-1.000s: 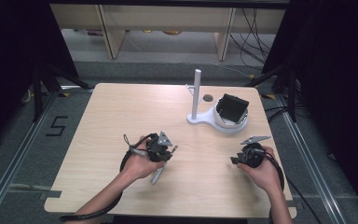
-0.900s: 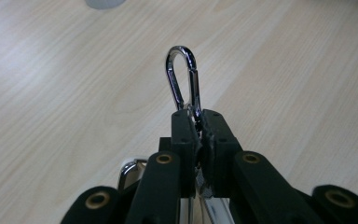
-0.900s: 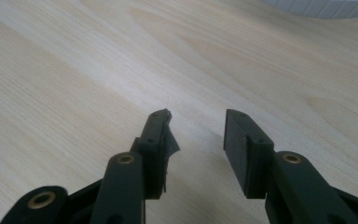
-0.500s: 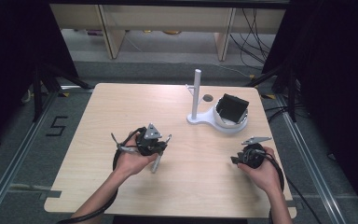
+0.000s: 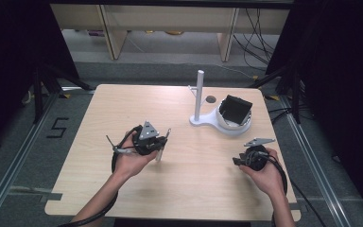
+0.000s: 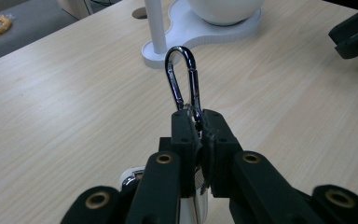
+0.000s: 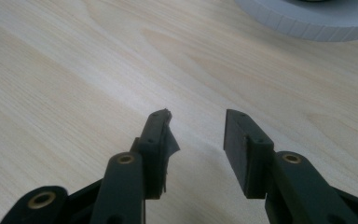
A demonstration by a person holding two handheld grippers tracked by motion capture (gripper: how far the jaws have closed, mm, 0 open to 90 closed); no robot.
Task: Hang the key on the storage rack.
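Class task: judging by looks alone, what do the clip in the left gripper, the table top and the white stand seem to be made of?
Clip: probably polished metal, given its bright mirror-like glints. Table top: light wood or wood-look laminate, with visible grain and a matte look. White stand: likely plastic, being uniformly white and smooth, though painted metal is possible.

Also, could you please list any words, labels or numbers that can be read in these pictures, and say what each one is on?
"5" – marked in dark tape on the grey floor, left of the table.
No text can be read on the carabiner, the white stand or the grippers.
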